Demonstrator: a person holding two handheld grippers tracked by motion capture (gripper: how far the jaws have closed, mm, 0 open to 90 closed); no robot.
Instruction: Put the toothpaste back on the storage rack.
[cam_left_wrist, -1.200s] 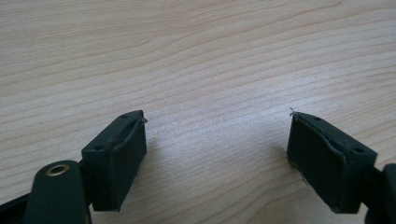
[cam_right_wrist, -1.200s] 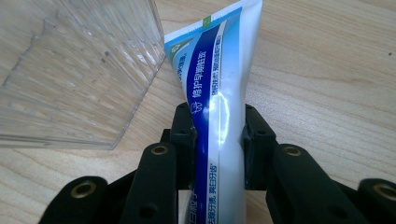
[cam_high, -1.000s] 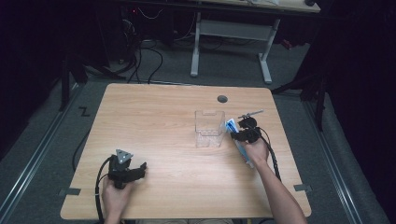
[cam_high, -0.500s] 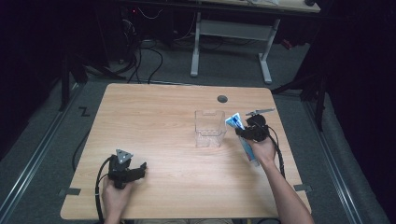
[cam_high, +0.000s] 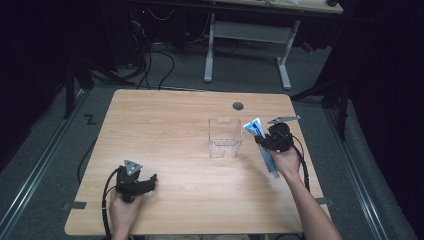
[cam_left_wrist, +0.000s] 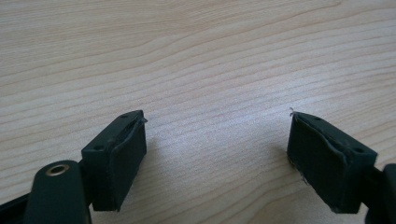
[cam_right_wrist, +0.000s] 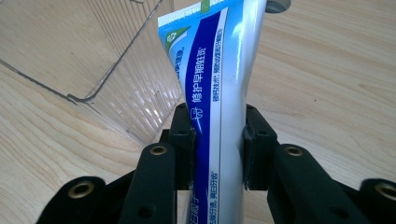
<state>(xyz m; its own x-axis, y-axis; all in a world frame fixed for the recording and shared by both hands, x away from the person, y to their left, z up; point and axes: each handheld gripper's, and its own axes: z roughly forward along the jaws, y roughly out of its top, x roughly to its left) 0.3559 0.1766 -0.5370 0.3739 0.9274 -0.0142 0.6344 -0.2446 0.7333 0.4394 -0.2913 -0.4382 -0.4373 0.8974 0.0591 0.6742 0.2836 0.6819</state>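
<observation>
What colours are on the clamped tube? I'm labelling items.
White with blue bands, a green corner: tube, best in the right gripper view.

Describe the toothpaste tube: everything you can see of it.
The tube is soft-looking plastic, white with a blue band, a green mark near its flat crimped end and printed characters along it. The right gripper is shut on its middle, fingers pressing both sides. In the high view the tube is held off the table, tilted, crimped end toward the clear bin, not touching it as far as I can tell.

Lab: cables (cam_high: 150, 65), bare workbench (cam_high: 165, 125)
</observation>
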